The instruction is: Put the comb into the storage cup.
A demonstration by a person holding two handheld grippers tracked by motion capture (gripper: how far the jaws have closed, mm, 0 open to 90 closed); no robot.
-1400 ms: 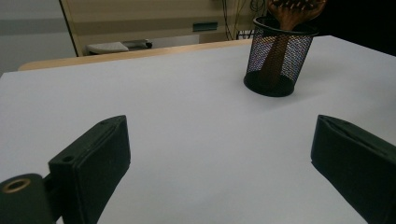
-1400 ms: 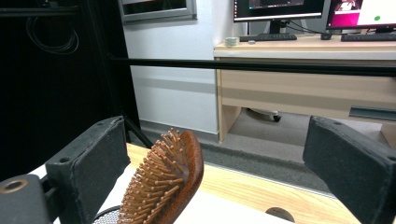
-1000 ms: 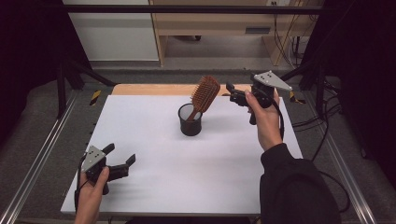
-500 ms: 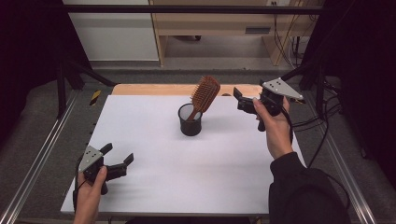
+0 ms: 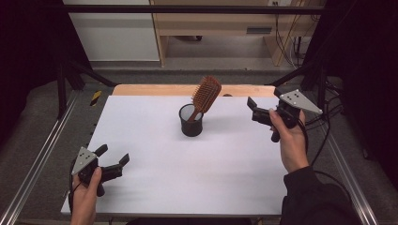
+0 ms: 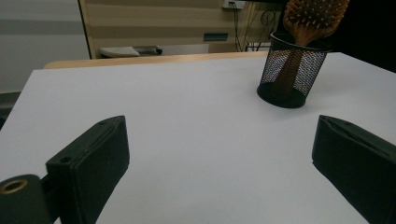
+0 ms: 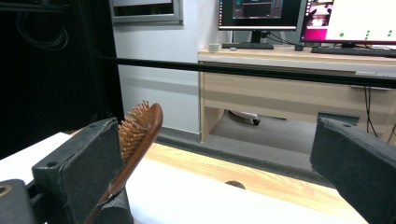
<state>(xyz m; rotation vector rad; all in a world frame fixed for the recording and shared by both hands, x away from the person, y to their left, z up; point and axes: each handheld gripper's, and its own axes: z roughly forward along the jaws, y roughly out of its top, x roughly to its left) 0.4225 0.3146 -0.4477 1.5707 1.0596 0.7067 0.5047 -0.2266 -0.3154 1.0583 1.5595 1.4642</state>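
**Hairbrush in mesh cup, both grippers empty**

While the wooden hairbrush (image 5: 204, 97) stands handle-down in the black mesh cup (image 5: 191, 121), bristle head tilted up and to the right, neither gripper touches it. Cup sits on the white table (image 5: 187, 178), toward the far middle. Right gripper (image 5: 257, 112) is held above the table's right side, near the cup but apart from it, jaws spread wide, nothing between them. Left gripper (image 5: 112, 159) sits low at the near left corner, well apart from the cup, jaws also spread and empty. Left gripper view has cup and brush ahead, to the right.
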